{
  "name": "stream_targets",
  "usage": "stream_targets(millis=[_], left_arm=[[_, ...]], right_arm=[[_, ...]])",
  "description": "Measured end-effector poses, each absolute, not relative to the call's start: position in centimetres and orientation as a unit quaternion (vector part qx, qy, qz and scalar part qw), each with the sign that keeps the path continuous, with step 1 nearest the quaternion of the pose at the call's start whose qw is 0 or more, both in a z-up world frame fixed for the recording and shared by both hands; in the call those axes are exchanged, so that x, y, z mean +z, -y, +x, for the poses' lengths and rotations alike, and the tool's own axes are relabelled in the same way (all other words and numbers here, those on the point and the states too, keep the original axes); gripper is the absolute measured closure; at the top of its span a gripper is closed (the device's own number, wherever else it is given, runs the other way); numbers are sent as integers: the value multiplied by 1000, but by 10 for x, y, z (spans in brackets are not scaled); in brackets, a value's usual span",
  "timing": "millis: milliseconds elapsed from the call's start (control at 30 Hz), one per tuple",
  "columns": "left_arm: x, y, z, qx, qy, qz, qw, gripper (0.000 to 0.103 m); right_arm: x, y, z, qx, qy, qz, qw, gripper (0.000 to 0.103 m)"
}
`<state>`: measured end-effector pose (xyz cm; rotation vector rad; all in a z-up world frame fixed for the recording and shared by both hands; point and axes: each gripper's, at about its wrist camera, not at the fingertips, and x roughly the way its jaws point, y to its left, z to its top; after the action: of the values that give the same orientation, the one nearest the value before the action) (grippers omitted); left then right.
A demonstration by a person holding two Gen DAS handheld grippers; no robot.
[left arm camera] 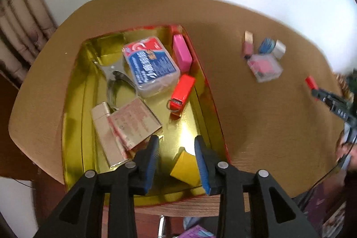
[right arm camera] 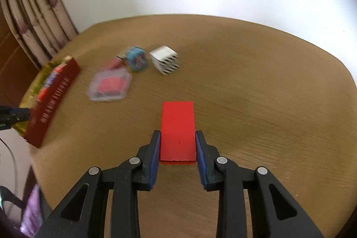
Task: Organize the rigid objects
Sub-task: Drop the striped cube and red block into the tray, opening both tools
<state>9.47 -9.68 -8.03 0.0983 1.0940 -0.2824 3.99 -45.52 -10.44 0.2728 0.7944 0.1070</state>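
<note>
Two tools going here, so two ways to mess up. Over on the left, the left tool [left arm camera: 176,158] hangs open above the gold tray [left arm camera: 73,108], with a yellow block [left arm camera: 186,167] lying loose between its jaws, nothing gripping it. Drop lower and it could clip the tray's red wall. Out on the bare worktop [right arm camera: 256,93], the right tool [right arm camera: 178,154] is clamped on the red block [right arm camera: 177,129] only by its near end, so a quick swing toward the tray might let it pivot or slip out.

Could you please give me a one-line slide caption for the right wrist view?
Right gripper clamps a red block above the wooden table; a clear case, dice-like cube and red-sided box lie beyond.
</note>
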Motion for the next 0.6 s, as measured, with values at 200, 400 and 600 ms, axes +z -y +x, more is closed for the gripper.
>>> stream_targets(millis=[200, 400, 600], left_arm=[[-60, 29, 56, -11, -441, -31, 897, 53], [-83, -13, 41, 53, -446, -37, 893, 51], [-82, -15, 42, 69, -440, -25, 895, 49]], right_arm=[[-42, 381, 45, 148, -344, 114, 920, 75], [-5, 273, 94, 254, -347, 113, 896, 75], [-6, 190, 170, 289, -396, 144, 860, 75]])
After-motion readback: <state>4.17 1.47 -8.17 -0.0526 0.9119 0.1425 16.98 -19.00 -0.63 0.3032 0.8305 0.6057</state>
